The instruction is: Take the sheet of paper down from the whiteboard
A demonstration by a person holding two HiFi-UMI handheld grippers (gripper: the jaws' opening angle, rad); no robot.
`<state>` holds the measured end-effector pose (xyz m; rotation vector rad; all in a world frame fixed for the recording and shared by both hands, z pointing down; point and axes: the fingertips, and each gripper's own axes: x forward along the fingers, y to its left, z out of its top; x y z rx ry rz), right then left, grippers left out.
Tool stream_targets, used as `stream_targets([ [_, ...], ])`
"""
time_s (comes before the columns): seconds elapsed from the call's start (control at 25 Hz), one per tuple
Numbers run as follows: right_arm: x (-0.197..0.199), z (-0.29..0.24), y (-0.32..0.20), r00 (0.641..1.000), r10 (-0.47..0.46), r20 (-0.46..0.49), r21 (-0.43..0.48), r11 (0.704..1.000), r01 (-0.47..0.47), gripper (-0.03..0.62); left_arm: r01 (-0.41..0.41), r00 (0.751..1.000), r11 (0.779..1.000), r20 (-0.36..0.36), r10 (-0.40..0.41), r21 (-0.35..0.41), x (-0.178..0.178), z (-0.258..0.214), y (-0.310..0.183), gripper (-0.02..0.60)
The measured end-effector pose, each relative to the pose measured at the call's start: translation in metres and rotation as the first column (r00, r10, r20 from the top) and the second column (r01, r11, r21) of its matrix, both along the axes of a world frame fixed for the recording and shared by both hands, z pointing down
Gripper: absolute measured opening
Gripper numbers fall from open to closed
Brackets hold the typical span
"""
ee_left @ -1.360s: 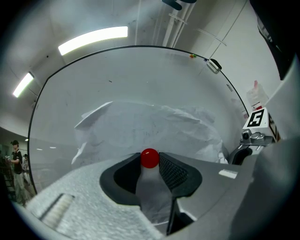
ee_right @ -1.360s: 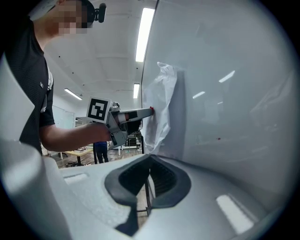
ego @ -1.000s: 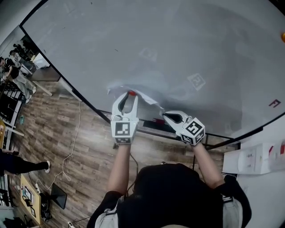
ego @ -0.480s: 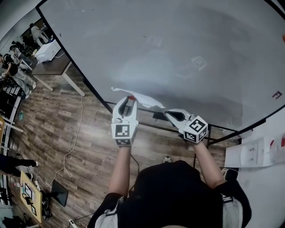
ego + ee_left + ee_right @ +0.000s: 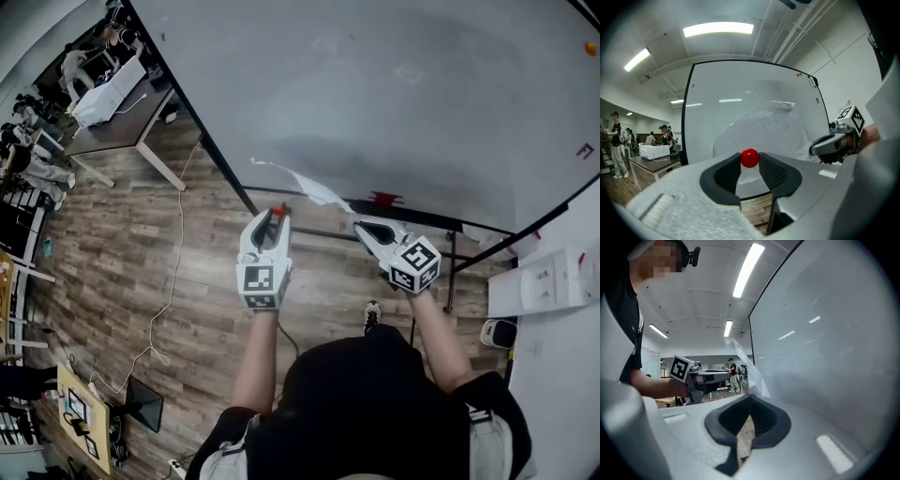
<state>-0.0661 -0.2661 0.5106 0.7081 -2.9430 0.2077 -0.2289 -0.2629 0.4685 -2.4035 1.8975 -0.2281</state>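
Note:
The sheet of paper (image 5: 307, 187) hangs free in front of the whiteboard (image 5: 394, 94), off its surface. My right gripper (image 5: 360, 225) is shut on the sheet's right corner; in the right gripper view the thin sheet (image 5: 751, 372) rises out of the closed jaws of that gripper (image 5: 749, 401). My left gripper (image 5: 277, 215) is shut on a small round red magnet (image 5: 278, 211) close to the sheet's lower edge. In the left gripper view the magnet (image 5: 749, 158) sits pinched between the tips of the left gripper (image 5: 750, 160), with the creased paper (image 5: 768, 126) behind it.
The whiteboard's lower frame and stand (image 5: 441, 225) run across just beyond the grippers, with a red item (image 5: 382, 199) on the rail. A desk (image 5: 117, 127) and several people stand at the far left. A white unit (image 5: 548, 281) is at the right, a cable (image 5: 169, 291) on the wooden floor.
Both grippers have drawn back from the whiteboard together, carrying the paper and the red magnet. The sheet, earlier against the board's lower edge, now hangs in the air.

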Motion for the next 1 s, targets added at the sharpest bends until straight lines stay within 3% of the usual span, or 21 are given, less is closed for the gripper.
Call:
stream_targets([
  [0.48,-0.042,0.02,0.095,0.996,0.091,0.006,0.0,0.996,-0.091,0.003,-0.051,0.999,0.997,0.006,0.051,-0.059,-0.053,0.038,0.105,0.132],
  [1.0,-0.05,0.016,0.117,0.992,0.126,0.026,0.0,0.992,-0.126,0.005,-0.081,0.997,0.995,-0.009,0.081,-0.054,-0.061,0.046,0.132,0.132],
])
